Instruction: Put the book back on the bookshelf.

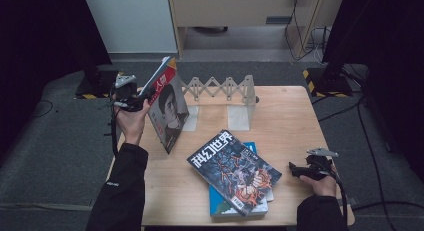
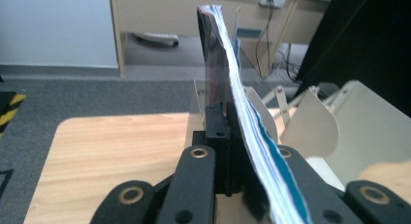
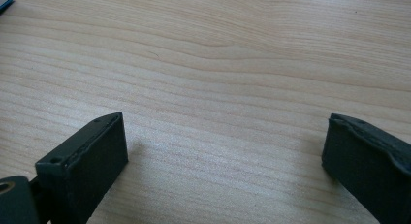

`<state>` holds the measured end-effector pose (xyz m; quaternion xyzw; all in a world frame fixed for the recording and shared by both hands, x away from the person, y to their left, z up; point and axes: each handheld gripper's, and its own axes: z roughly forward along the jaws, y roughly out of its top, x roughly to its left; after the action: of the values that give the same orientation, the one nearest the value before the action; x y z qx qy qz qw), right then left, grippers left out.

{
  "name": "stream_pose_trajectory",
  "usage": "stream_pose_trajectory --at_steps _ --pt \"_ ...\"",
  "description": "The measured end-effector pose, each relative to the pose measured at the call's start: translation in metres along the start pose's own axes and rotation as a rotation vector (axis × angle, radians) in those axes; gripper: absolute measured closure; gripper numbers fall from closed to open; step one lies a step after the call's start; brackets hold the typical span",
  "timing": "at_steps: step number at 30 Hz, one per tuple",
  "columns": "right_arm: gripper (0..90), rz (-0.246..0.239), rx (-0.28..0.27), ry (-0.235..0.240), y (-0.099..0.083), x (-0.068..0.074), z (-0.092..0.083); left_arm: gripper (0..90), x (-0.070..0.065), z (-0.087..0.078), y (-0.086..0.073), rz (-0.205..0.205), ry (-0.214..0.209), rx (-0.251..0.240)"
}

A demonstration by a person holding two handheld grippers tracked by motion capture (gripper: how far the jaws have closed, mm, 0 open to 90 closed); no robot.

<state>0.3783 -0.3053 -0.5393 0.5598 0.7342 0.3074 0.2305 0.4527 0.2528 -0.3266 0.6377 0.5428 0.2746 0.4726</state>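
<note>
1. Firstly, at the left of the high view, the left gripper (image 1: pixel 134 93) had its jaws clamped on a magazine (image 1: pixel 167 107) with a portrait cover, holding it upright and tilted above the counter (image 1: pixel 290 121), its lower corner near the wood.
2. Seen from the left gripper view, the jaws pinched the magazine (image 2: pixel 228 88) edge-on, and its pages bowed to the right above the grip; that thin hold could have let it slip or flop open.
3. Just right of it, the white folding book rack (image 1: pixel 225 91) stood along the counter's far edge; a misjudged lowering could have knocked a divider or missed the slot.
4. Near the lower middle, a dark magazine (image 1: pixel 234 171) lay flat on a blue book (image 1: pixel 220 203).
5. At the lower right, the right gripper (image 1: pixel 300 171) rested near the counter's edge, jaws wide with nothing between them.
</note>
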Motion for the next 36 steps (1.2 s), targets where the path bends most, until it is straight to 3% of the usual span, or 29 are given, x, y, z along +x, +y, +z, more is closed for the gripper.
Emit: stream_pose_trajectory --at_steps 6,9,11,15,19,22,27,29,36 --pt "2.6 -0.005 0.002 0.004 0.000 0.000 0.000 84.0 -0.001 -0.006 -0.005 0.029 -0.013 0.087" --pt "2.6 -0.010 -0.002 0.004 0.000 0.000 0.000 82.9 -0.003 -0.008 -0.005 0.020 -0.048 0.112" --pt "2.6 -0.010 -0.002 0.004 0.000 0.000 0.000 80.6 -0.006 -0.009 -0.003 0.040 -0.040 0.115" --pt "2.6 -0.010 -0.002 0.004 0.000 0.000 0.000 72.6 -0.010 0.000 0.004 0.061 -0.028 0.177" --pt "2.6 -0.011 -0.002 0.006 0.000 0.001 0.000 75.5 -0.011 0.009 0.007 0.031 -0.041 0.201" --pt "2.6 -0.012 -0.002 0.008 0.000 0.001 0.000 84.7 -0.012 0.013 0.009 0.038 -0.022 0.198" --pt "2.6 -0.012 0.000 0.011 0.000 0.002 0.000 85.8 -0.018 0.014 0.007 0.068 0.041 0.137" --pt "2.6 -0.016 0.000 0.014 0.000 0.002 0.000 85.9 -0.019 0.016 0.007 0.062 0.063 0.114" --pt "2.6 -0.015 0.000 0.013 0.000 0.002 0.000 85.9 -0.020 0.024 0.010 0.046 0.129 0.100"
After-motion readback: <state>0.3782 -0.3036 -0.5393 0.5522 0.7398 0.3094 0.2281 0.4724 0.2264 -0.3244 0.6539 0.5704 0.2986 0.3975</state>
